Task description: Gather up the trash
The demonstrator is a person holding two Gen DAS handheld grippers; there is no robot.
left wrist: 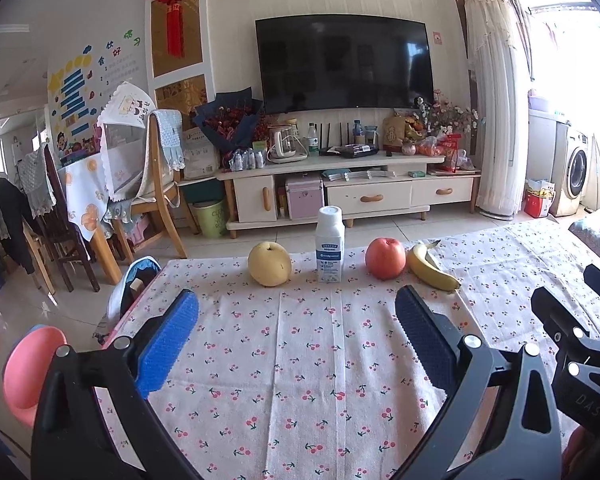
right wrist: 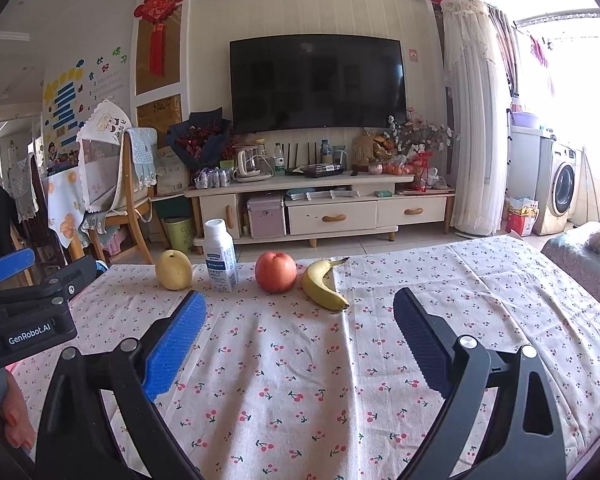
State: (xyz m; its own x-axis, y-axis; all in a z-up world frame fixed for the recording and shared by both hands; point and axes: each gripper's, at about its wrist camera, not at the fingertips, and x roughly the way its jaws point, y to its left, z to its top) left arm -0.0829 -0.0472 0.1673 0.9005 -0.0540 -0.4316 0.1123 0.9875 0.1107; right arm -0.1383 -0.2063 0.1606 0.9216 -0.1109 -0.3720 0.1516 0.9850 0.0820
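A white milk bottle (left wrist: 330,245) (right wrist: 219,256) with a white cap stands upright at the far edge of the cherry-print tablecloth (left wrist: 308,360) (right wrist: 300,360). It has a yellow pear (left wrist: 269,263) (right wrist: 174,270) on its left and a red apple (left wrist: 385,258) (right wrist: 276,272) with a banana (left wrist: 432,268) (right wrist: 323,282) on its right. My left gripper (left wrist: 296,308) is open and empty, well short of the bottle. My right gripper (right wrist: 298,308) is also open and empty, facing the apple and banana from a distance.
Off the table's left edge lie a pink round object (left wrist: 30,372) and a blue-white bag (left wrist: 138,280). A green bin (left wrist: 210,218) (right wrist: 179,234) stands on the floor by the TV cabinet (left wrist: 348,196). Wooden chairs (left wrist: 160,184) stand at the left.
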